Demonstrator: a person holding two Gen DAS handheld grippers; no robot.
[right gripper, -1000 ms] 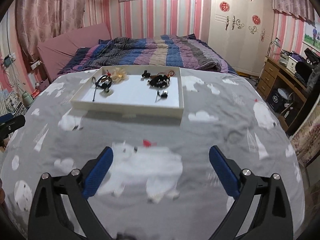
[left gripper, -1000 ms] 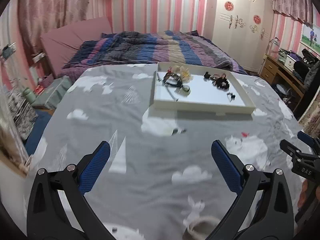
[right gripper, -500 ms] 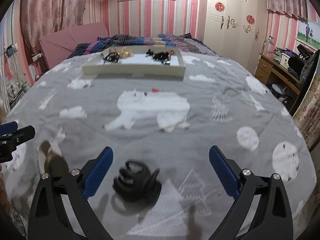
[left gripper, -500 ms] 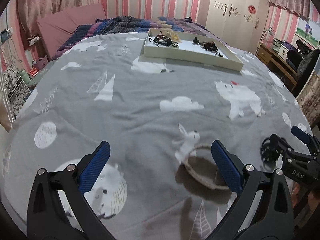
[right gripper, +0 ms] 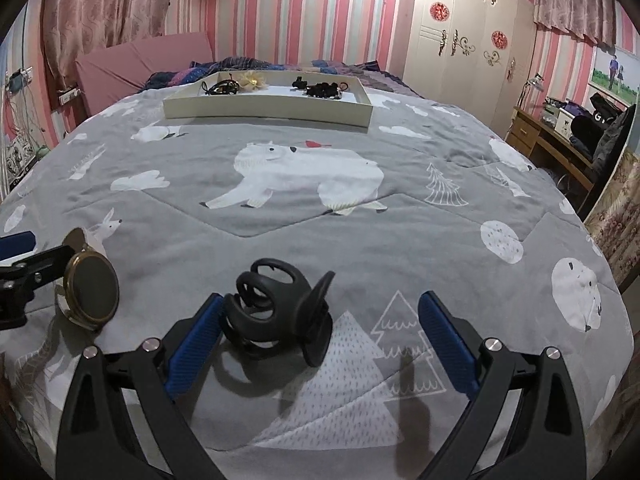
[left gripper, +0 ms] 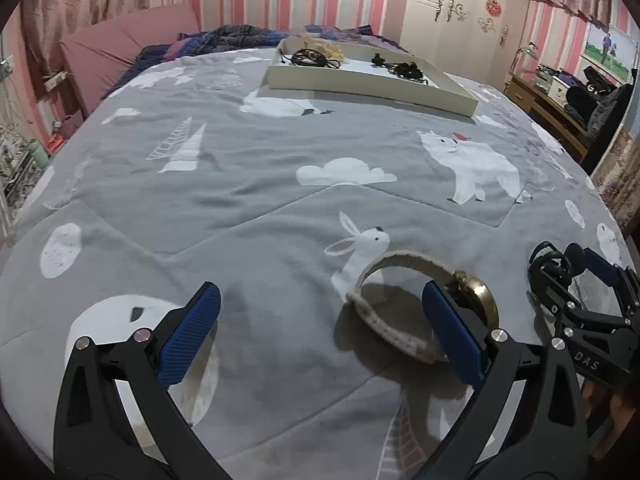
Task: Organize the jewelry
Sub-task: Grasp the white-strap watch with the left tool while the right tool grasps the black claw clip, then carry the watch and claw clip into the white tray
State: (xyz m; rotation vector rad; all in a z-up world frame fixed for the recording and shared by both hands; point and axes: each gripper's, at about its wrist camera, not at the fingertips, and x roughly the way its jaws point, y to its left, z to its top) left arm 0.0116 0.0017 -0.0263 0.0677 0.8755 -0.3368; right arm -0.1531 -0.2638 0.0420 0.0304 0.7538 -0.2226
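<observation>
A watch with a pale strap [left gripper: 380,312] and a gold case [left gripper: 480,300] lies on its side on the grey bedspread. My left gripper [left gripper: 320,320] is open low over the spread, its right finger just in front of the watch. The same watch [right gripper: 92,286] shows at the left of the right wrist view. A black hair claw [right gripper: 276,312] lies between the fingers of my open right gripper [right gripper: 320,324], close to the left pad [right gripper: 196,332] and well away from the other. The left wrist view has that claw [left gripper: 556,264] at its right edge.
A white tray [left gripper: 372,84] [right gripper: 268,110] with several dark hair ties and ornaments sits far up the bed. A rumpled striped quilt lies behind it. A wardrobe and a cluttered desk [right gripper: 560,132] stand to the right. A hand shows at the lower right [left gripper: 600,400].
Both grippers have pulled back from the tray toward the near end of the bed and sunk low. The watch and the hair claw now lie close in front of them.
</observation>
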